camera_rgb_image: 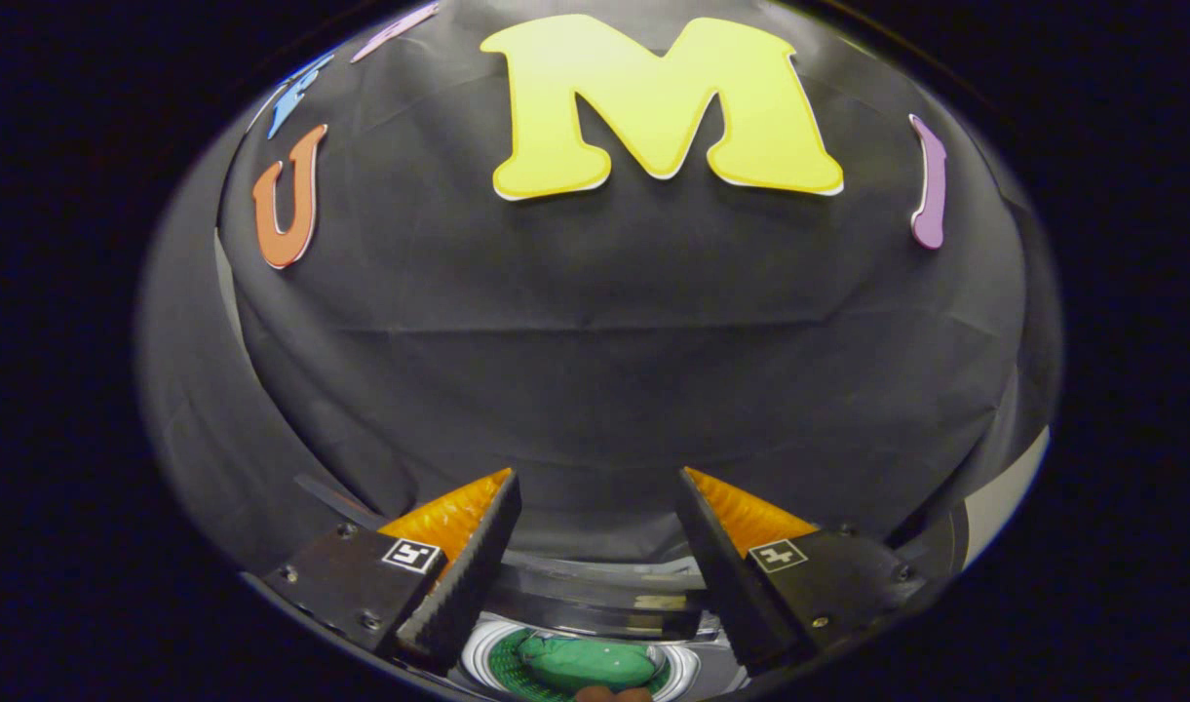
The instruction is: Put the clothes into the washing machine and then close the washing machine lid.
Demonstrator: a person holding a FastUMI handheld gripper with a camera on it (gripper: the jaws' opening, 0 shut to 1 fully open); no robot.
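Tongs at lower centre of frame, fingers spread wide, nothing between them, aimed mostly at the booth wall. Lower left: left finger. Bottom centre, below and between the fingers: washing machine opening, pale ringed rim, with a green garment lying inside the drum. Lower right: right finger. Judgement: the cloth looks soft, light and limp; it would bunch and sag, so pinch a raised fold near its middle. Lid position cannot be told from here.
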